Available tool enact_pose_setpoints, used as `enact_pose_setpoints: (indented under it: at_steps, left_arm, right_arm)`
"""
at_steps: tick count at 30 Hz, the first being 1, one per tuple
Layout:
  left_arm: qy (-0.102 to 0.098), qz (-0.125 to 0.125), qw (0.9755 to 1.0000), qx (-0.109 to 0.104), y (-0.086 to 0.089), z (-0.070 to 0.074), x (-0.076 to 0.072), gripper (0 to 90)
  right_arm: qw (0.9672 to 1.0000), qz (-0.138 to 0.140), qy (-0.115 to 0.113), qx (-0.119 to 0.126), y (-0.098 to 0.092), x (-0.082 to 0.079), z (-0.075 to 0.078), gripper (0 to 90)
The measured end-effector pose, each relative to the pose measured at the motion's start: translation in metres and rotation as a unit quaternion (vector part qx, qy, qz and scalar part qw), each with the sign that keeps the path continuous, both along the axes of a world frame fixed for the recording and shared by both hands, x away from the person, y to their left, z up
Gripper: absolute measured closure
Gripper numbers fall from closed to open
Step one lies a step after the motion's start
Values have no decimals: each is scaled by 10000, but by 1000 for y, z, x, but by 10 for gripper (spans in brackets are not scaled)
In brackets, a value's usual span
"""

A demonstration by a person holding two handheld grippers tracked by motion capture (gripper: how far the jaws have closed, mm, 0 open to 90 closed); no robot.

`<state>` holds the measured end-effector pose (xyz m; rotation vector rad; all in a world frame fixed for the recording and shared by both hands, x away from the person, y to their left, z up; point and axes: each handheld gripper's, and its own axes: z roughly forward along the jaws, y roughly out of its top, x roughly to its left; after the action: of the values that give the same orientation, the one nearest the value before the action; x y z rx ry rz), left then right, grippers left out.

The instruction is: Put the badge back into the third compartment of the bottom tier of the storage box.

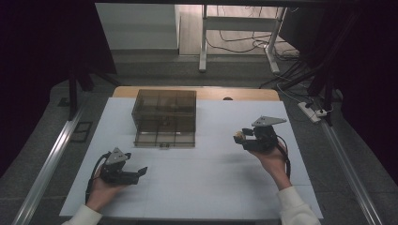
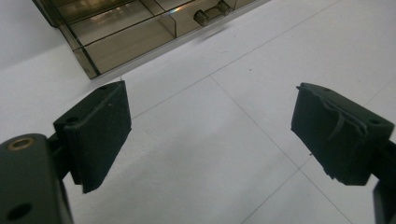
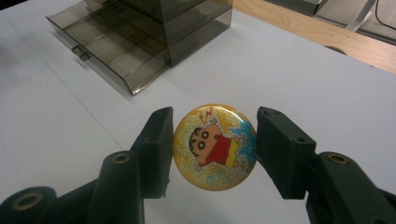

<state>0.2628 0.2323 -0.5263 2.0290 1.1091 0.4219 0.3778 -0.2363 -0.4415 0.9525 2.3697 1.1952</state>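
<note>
White tabletop [image 1: 206,178] — grey floor [image 1: 155,70] beyond

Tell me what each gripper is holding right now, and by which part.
The right gripper holds a round cartoon badge, pinched by its opposite edges between the fingers. The left gripper is open and holds nothing.

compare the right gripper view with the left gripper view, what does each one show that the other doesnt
Right gripper view: a round cartoon badge pinched edge to edge between the right gripper jaws, the tall part of the drawer box behind its pulled-out drawer, and a wooden table edge.

Left gripper view: the left gripper with its jaws wide apart and nothing between them, above bare white surface.

Both: the open smoky drawer with its dividers and small handle, and the white tabletop.
</note>
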Motion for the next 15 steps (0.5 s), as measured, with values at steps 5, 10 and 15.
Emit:
enact_pose_setpoints:
  at_steps: [5,10,15]
  left_arm:
    - [1,-6,10000,7,0,0,0,121]
    - [0,-12,10000,8,0,0,0,121]
    - [1,-8,10000,7,0,0,0,120]
  right_arm:
    - [10000,22,-21,55,0,-1,1,473]
    - [9999,63,-50,144,2,-1,1,473]
    - [9998,94,-42,140,4,-1,1,472]
